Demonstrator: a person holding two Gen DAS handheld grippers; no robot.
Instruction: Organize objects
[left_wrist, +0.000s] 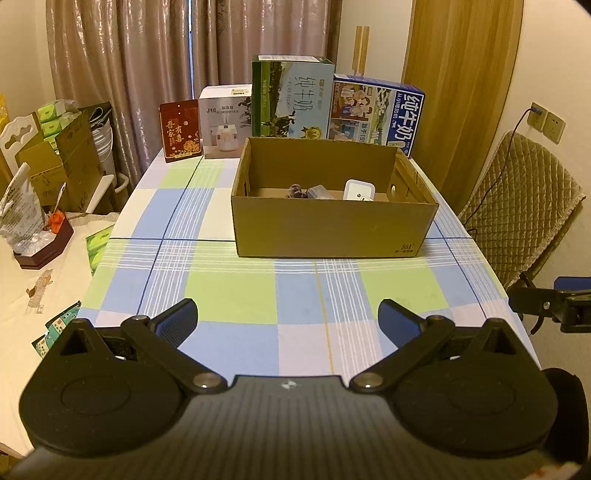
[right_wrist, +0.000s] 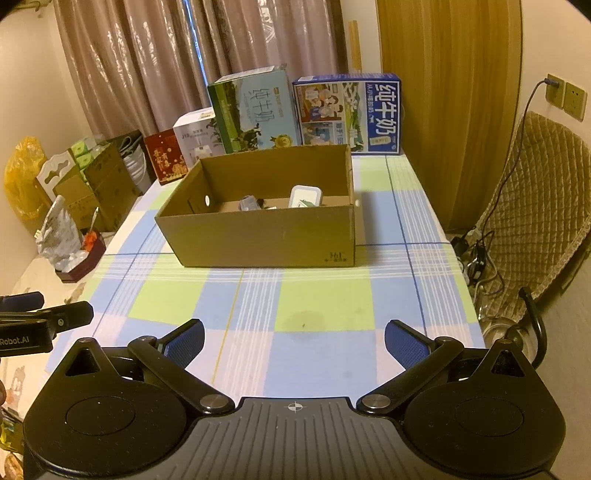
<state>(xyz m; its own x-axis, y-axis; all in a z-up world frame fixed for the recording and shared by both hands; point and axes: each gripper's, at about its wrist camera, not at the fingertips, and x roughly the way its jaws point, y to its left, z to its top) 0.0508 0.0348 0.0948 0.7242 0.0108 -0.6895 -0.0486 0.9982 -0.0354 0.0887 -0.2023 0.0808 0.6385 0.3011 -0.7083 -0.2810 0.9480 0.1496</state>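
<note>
Two grippers, both with fingers spread wide and holding nothing, hover over the near part of a checked tablecloth (left_wrist: 229, 291). Left gripper (left_wrist: 287, 317) sits over the near-centre squares; right gripper (right_wrist: 294, 341) likewise, with a faint dark stain on the cloth just beyond it. Each gripper shows at the edge of the other's view: right one at the right edge of the left wrist view, left one at the left edge of the right wrist view. Open cardboard box (left_wrist: 332, 229) stands mid-table, well apart from both grippers, no lid. Inside it, on the floor toward the far side: a white square device (left_wrist: 358, 190), a small clear plastic item (left_wrist: 318, 192) beside it, and a dark purplish lump (left_wrist: 295, 191) to the left of that; cannot tell what the small ones are. Behind the box along the far table edge, left to right: red packet (left_wrist: 180, 130), white humidifier carton (left_wrist: 225, 123), green-and-blue milk carton (left_wrist: 291, 98), blue milk carton (left_wrist: 376, 109), all upright. Quilted chair (left_wrist: 524, 206) to the right of the table, cable running from a wall socket (left_wrist: 536, 114) down across it. Curtains (left_wrist: 155, 66) behind. Left side: second table with a dark tray (left_wrist: 44, 245) of clutter, stacked cardboard cartons (left_wrist: 74, 162) beyond it.
</note>
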